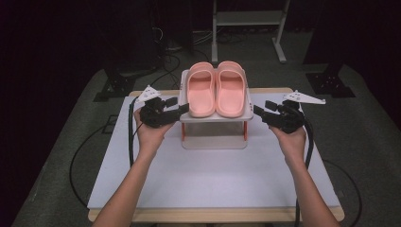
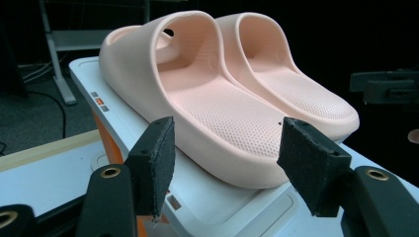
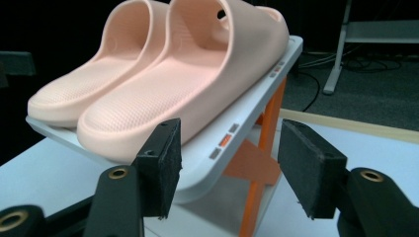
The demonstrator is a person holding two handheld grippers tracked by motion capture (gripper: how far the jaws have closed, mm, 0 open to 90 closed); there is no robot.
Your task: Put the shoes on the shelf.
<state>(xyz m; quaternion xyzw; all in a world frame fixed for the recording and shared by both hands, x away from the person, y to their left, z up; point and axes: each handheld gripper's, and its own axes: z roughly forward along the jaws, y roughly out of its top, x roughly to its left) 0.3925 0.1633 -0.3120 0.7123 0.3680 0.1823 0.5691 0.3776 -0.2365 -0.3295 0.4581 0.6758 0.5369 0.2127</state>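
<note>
Pointing away | slippers | long axis front-to-back | rack

At the frame's centre, two salmon-pink slippers with finely dotted footbeds sit on a white rack with orange legs. Both tools are black; the bench is white, wood-edged.

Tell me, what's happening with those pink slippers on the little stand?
A person holds a two-fingered gripper in each hand, one on either side of a small white rack with orange legs. On it sit two pink slide sandals side by side, the left sandal and the right sandal. The left gripper and the right gripper both have their fingers open, aimed at the rack's near corners. Nothing is gripped yet.
</note>
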